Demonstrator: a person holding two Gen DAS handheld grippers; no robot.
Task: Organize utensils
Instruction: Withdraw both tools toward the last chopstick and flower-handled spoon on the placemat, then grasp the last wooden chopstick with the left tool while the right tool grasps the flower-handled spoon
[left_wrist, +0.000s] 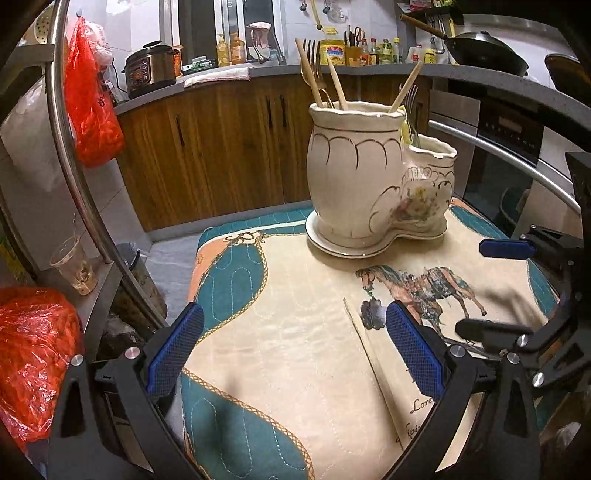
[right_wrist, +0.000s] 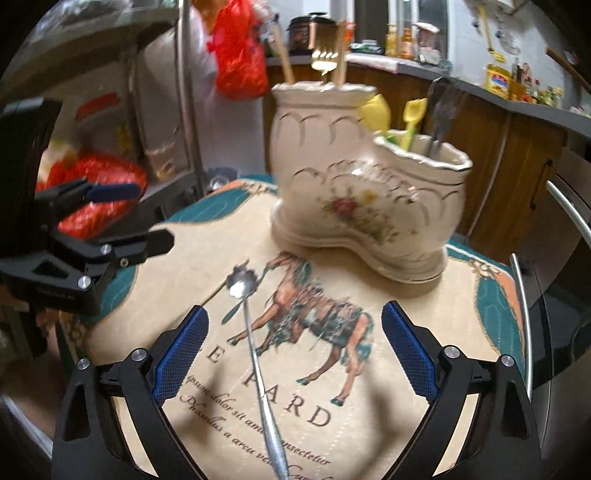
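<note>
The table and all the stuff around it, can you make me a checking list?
Surface: horse-print cloth, bare near the front.
Job's things: long metal spoon lying on the cloth; boot-shaped ceramic holder with chopsticks, fork and spoons standing in it.
Clutter: nothing seen on the cloth.
Grippers: left gripper and right gripper both open, empty; spoon lies between the right fingers.
Cables: nothing seen.
Surroundings: kitchen counter, red bags, wok.

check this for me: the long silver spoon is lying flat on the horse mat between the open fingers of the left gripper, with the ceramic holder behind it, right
Not quite. The silver spoon does lie flat on the horse mat with the ceramic holder behind it, but it sits between the open fingers of the right gripper, not the left. The right wrist view shows this.
</note>
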